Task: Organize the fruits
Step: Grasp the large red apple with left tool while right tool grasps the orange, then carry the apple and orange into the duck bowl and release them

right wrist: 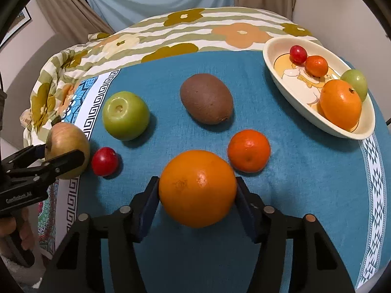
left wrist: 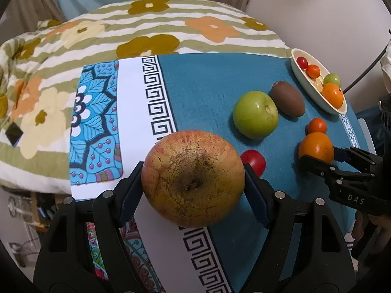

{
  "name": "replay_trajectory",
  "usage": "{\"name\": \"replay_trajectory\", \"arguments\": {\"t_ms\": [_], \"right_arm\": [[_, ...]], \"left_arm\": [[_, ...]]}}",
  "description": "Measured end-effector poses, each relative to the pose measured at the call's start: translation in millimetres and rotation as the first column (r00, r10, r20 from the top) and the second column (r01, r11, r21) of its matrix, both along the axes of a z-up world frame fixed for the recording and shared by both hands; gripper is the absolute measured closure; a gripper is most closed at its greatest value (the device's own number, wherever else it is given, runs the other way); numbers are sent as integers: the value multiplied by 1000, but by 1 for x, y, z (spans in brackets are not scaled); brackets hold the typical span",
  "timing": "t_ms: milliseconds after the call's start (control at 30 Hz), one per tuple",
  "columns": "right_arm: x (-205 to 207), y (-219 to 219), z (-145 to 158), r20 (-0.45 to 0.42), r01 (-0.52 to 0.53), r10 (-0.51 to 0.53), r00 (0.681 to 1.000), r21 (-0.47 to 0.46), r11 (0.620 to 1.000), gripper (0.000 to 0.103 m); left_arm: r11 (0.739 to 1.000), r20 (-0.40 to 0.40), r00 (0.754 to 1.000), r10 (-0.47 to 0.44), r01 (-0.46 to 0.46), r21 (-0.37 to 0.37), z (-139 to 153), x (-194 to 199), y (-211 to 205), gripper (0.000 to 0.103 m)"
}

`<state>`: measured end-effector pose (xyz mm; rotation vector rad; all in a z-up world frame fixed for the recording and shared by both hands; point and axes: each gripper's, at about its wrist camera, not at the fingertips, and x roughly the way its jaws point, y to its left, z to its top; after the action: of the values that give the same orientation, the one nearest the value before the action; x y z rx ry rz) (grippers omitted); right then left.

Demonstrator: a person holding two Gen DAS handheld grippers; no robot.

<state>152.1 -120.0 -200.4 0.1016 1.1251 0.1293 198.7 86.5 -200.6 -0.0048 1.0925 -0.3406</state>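
Russet apple [left wrist: 193, 178] sits btwn the pads of the left gripper [left wrist: 193, 183], both pads pressed on its sides, at the near left edge of the teal cloth [right wrist: 293, 171]. Big orange [right wrist: 197, 187] is clamped the same way in the right gripper [right wrist: 197, 193], near centre of the cloth. Just beside the orange, far-right: a tangerine [right wrist: 248, 150]. Red tomato [right wrist: 105, 161] lies btwn apple and orange. Farther back: green apple [right wrist: 125, 115] on the left, kiwi [right wrist: 206, 98] to its right, apart. Far right, an oval dish [right wrist: 288, 92] w/ a small red fruit, a small orange one, a green one and an orange inside. Floral quilt [left wrist: 146, 29] beyond the cloth.
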Motion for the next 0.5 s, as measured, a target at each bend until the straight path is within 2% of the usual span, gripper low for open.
{"name": "replay_trajectory", "arguments": {"t_ms": [200,500], "right_arm": [[-4,-4,9,22,-3,2,1000,10,1000,48],[-14,-22,40,82,-1,-1,997,33,999,48]], "left_arm": [[1000,3,1000,17,-17,-6,12,-8,1,22],[1000,53,999,7,-6,-13,52,-17,-16,22]]}}
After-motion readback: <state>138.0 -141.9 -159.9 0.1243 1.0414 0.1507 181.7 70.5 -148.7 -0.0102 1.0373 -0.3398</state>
